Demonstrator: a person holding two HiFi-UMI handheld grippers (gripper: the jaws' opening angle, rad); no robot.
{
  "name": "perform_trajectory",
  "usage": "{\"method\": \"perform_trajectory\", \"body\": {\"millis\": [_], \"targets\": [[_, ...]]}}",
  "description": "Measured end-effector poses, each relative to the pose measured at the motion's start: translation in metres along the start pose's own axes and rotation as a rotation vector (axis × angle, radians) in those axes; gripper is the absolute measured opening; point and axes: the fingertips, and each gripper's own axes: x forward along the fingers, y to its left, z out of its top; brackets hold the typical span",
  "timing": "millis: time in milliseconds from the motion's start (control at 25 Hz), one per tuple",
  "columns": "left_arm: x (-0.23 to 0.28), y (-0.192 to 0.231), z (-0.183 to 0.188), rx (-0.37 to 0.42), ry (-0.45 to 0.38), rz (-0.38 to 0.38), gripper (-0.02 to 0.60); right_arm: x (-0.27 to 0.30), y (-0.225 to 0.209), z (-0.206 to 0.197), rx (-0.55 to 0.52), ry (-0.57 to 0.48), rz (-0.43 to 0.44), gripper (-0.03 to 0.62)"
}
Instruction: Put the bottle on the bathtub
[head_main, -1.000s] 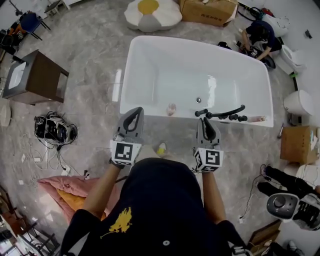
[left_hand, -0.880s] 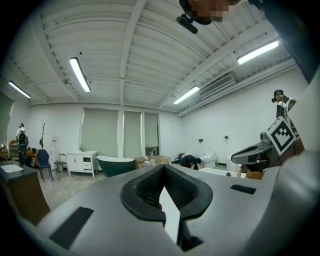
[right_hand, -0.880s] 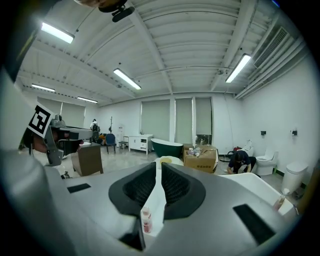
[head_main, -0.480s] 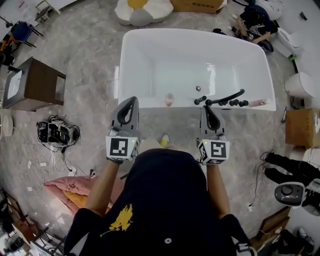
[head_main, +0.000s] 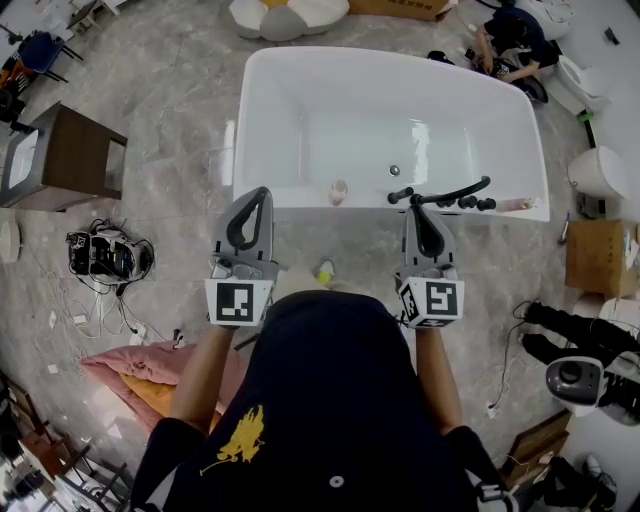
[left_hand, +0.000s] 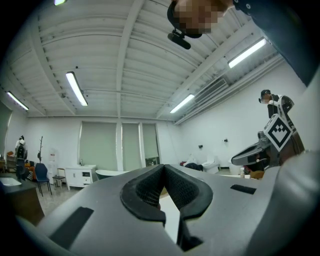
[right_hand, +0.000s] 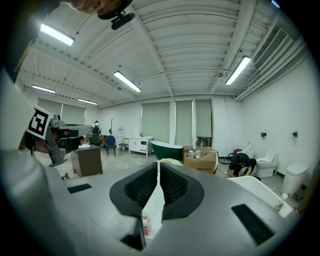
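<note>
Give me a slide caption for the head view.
Person faces white bathtub, left tool and right tool shut and empty, small pink bottle on its near rim.

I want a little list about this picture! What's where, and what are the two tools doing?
place: big room with a grey stone floor
bathtub: white, right in front of the person
bottle: small, pinkish, at the tub's near edge
faucet: black, on the near edge, to the right of the bottle
left tool: jaws together, holding nothing, just short of the tub
right tool: jaws together, holding nothing, tip close to the faucet
other person: crouched on the floor past the tub's far right corner
</note>
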Motion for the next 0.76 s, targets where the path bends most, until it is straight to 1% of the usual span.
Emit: {"method": "perform_trajectory", "body": {"millis": [120, 240, 320, 480, 640, 760], "targets": [[-0.004, -0.002, 0.000, -0.009, -0.005, -0.022, 0.017, 0.007, 0.005, 0.001, -0.003, 0.002, 0.009, 0.017], [-0.009, 0.007, -0.006, -0.028, 0.015, -0.008, 0.018, 0.012, 0.015, -0.001, -0.012, 0.010, 0.014, 0.017], [-0.013, 0.014, -0.009, -0.020, 0.032, 0.003, 0.018, 0.012, 0.018, -0.003, -0.014, 0.015, 0.016, 0.017], [-0.004, 0.009, -0.008, 0.014, 0.037, 0.006, 0.017, 0.007, 0.005, -0.003, -0.010, 0.024, 0.004, 0.017], [0.003, 0.001, -0.008, -0.002, 0.022, 0.000, 0.017, 0.005, 0.000, -0.004, -0.018, 0.031, 0.005, 0.015], [0.009, -0.006, -0.009, 0.008, 0.011, -0.017, 0.017, 0.006, -0.003, -0.008, -0.015, 0.040, 0.005, 0.015]]}}
